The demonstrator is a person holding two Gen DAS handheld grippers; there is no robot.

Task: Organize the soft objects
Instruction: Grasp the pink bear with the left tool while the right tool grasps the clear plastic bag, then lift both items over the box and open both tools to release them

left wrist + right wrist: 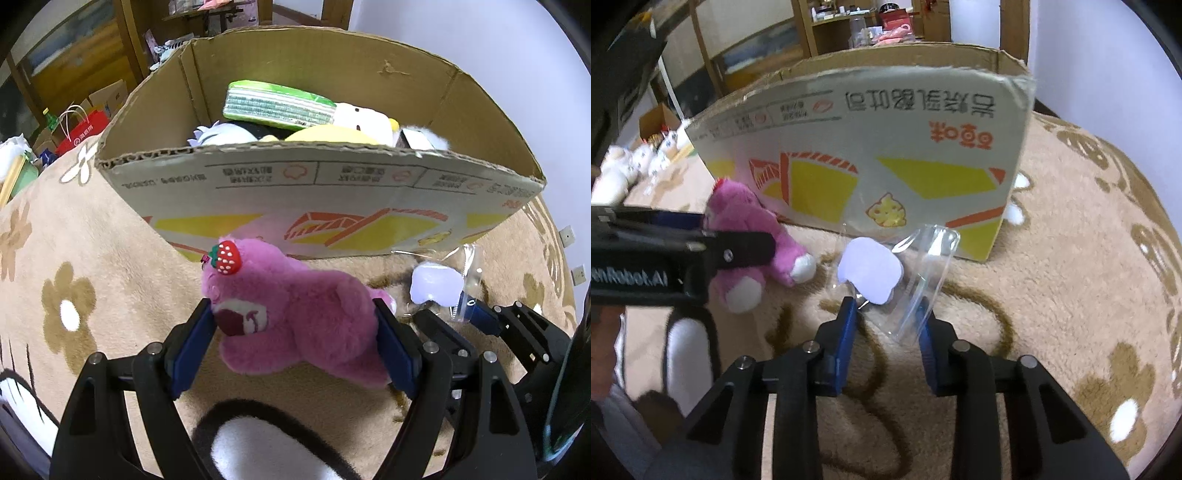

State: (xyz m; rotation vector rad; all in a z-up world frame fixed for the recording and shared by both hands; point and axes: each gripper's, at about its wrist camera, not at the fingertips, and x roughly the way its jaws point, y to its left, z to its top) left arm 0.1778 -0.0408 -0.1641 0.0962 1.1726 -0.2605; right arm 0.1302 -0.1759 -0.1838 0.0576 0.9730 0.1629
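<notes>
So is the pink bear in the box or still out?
Out. The pink bear lies on the blanket before the cardboard box, between the left jaws.

Beige flower-patterned plush blanket (92, 258) spreads under and around both grippers. Far left of the left gripper: red paper shopping bag (84, 133) with white handles, green bottle (50, 119) beside it. Wooden shelving (857, 26) stands well ahead of the right gripper; small cardboard carton (657, 120) ahead-left.
</notes>
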